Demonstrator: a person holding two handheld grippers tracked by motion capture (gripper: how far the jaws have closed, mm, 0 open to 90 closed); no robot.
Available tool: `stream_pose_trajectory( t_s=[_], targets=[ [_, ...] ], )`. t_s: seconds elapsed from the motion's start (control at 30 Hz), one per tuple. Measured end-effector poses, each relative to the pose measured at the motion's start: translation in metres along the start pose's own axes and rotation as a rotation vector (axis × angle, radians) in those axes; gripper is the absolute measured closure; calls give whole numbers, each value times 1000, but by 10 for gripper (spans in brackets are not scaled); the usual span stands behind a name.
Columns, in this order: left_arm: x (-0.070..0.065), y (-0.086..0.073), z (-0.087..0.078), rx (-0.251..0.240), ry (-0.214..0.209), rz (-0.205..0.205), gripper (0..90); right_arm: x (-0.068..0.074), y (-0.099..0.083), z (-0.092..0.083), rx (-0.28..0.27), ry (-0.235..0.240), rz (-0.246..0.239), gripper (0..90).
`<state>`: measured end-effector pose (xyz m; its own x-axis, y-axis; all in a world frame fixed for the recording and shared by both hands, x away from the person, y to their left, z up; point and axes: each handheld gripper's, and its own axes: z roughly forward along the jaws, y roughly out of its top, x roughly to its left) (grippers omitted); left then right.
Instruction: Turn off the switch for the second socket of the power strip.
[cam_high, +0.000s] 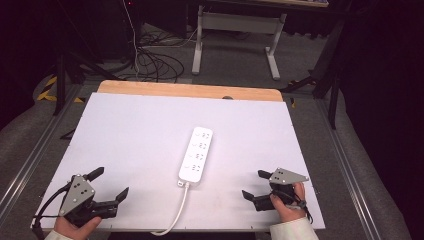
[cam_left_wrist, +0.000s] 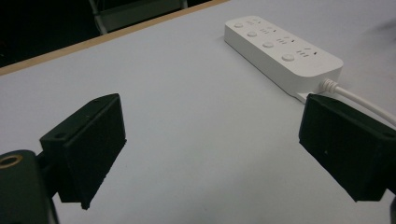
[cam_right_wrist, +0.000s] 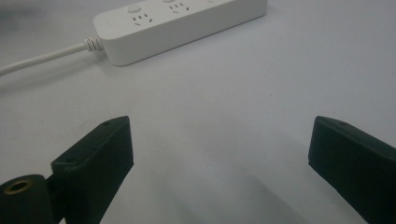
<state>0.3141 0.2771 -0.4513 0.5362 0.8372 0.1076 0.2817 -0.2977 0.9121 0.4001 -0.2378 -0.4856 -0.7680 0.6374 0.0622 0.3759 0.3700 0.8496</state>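
Power strip (cam_right_wrist: 182, 21) far end is cut off at top edge; cord (cam_high: 176, 215) is lost past table (cam_high: 130, 130) front.

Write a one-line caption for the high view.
Two open handheld grippers, left gripper and right gripper, flank a white power strip on the table.

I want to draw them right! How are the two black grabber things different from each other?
The left gripper sits near the table's left corner; the right gripper sits right of the white power strip. The left gripper's grey plate tilts more upright; the right gripper's lies flatter. Both are black, open, empty, and point toward the strip.
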Motion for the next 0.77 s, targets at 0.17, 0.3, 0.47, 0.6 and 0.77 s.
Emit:
stream_pose_trajectory(
  t_s=[0.17,0.3,0.47,0.6,0.77],
  targets=[
    [0,-2,0,7,-6,-6,80,-2,-11,-2,-11,-5,43,76],
    [1,-3,2,13,-3,-5,79,-1,-11,-3,0,24,19,66],
    [4,-4,3,15,7,-43,80,-2,-9,-6,-22,-12,-11,64],
    [5,-5,3,14,20,-35,81,-5,-10,-10,-24,-46,-10,64],
    [4,-5,4,14,33,-8,81,-7,-11,-10,-8,-72,4,64]
  ],
)
